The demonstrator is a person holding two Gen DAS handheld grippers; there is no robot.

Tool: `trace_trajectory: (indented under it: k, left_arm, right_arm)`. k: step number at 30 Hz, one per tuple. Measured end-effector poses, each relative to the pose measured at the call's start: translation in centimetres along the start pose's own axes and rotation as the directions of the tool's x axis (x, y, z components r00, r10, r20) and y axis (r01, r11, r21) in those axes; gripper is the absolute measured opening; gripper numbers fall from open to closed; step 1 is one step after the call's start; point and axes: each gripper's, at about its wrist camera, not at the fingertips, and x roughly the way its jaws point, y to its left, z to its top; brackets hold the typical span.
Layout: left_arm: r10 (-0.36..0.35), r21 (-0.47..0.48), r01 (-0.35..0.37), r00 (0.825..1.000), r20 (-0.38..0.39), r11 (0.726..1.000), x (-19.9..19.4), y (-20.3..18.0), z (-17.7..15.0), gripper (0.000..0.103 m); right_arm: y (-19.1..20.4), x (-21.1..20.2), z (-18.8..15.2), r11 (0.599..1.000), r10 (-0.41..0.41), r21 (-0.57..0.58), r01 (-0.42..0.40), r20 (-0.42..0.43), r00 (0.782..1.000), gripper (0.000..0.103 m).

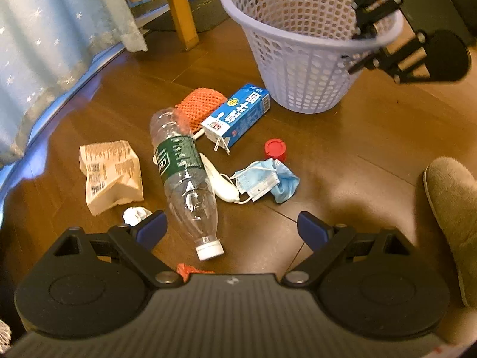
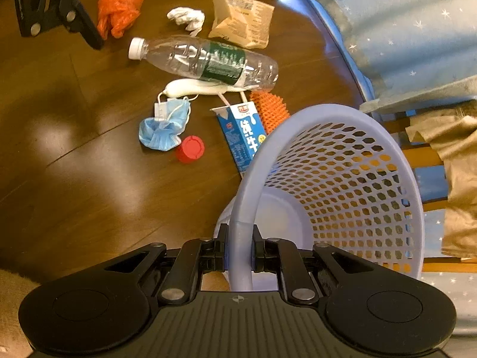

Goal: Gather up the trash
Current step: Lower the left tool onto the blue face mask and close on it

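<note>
Trash lies scattered on the wooden floor. A clear plastic bottle [image 1: 184, 185] with a green label points its white cap toward my left gripper [image 1: 232, 229], which hangs open just above the cap end. Around it lie a brown paper packet [image 1: 110, 173], a blue milk carton [image 1: 237, 113], a blue face mask [image 1: 265, 180], a red cap [image 1: 275, 149], orange foam netting [image 1: 199, 107] and a white tissue wad [image 1: 134, 214]. My right gripper [image 2: 238, 244] is shut on the rim of the lavender basket [image 2: 342, 179], which is tilted and holds nothing I can see.
An orange plastic bag [image 2: 120, 1] lies near the left gripper's arm. A blue starry curtain [image 1: 44, 44] and a wooden chair leg [image 1: 182, 12] border the far side. A tan slipper [image 1: 453, 217] sits at the right.
</note>
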Motion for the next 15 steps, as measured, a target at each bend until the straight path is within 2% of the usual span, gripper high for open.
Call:
trace_trajectory:
  k: [6,11,15]
  left_arm:
    - [-0.018,-0.035,0.019,0.999,0.029,0.999,0.6,-0.5,-0.1,0.092]
    - [-0.032,-0.027,0.033,0.999,0.044,0.999,0.8,-1.0,0.3,0.092]
    - [-0.032,-0.013,0.032,0.999,0.042,0.999,1.2,-0.5,1.0,0.092]
  right_arm:
    - [2.4,2.7,-1.1,0.992,-0.088,-0.102,0.077,-0.110,0.990,0.009]
    - [2.1,4.5,-2.0,0.992,-0.116,-0.074,0.105,-0.159,0.981,0.009]
    - [0.9,4.5,-1.6,0.990,-0.134,-0.060,0.125,-0.171,0.976,0.009]
